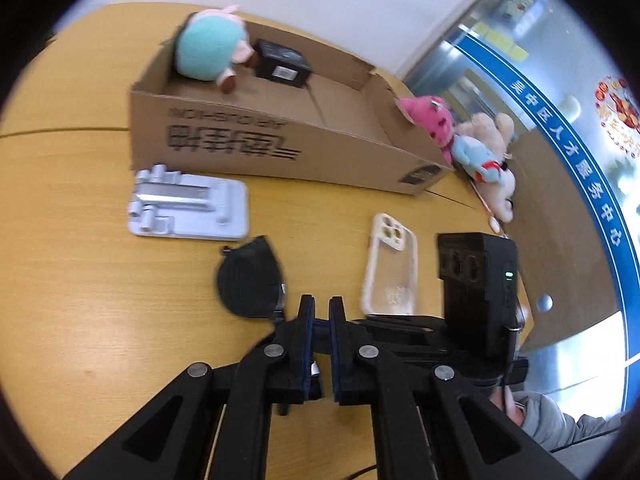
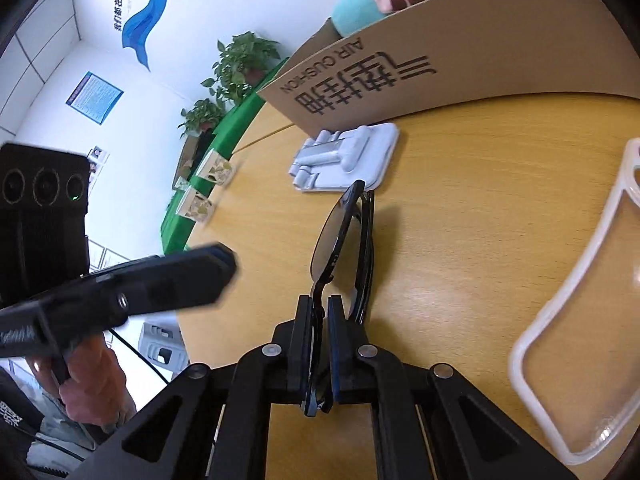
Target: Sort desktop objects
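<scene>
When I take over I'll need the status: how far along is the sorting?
Done: teal plush and black box lie in the carton. In hand: right gripper shut on the sunglasses. Left: stand, phone case and the plushes beside the carton; left gripper is shut.

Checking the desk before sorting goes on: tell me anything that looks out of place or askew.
The sunglasses stand on edge, pinched in the right gripper instead of lying flat. Two plush toys lie outside the box, at its far end.
</scene>
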### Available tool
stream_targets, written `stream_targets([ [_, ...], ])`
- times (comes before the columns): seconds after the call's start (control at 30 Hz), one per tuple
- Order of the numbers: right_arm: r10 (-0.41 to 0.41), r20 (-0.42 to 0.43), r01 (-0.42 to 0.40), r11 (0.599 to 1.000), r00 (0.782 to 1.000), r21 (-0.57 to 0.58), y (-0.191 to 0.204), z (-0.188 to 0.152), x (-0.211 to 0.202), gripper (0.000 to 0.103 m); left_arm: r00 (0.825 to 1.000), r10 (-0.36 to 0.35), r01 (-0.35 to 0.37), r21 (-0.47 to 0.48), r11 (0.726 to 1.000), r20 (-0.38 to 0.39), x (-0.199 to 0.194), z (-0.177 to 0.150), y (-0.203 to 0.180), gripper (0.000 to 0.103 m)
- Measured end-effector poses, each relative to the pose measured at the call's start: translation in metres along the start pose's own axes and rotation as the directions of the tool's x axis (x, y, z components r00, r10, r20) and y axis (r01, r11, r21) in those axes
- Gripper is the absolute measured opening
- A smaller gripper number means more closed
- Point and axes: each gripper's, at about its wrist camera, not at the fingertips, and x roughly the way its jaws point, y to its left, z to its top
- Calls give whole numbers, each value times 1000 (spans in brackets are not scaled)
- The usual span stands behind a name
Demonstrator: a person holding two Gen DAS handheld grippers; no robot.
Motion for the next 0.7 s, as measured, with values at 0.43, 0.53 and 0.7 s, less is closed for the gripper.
stream_targets([
  [0.43,-12,-16,13,997,1000,75,-15,4,3,13,986,-42,24,-112,993,-164,56,1,35,14],
  [0.53,3,-31,0,996,1000,94,-18,7,5,13,982,-62,41,-119,992,-181,53,-2,43,13],
  [0.7,33,-29,-30,995,999,98,-19,7,5,27,977,-134,112,-137,984,-168,45,-7,53,13],
])
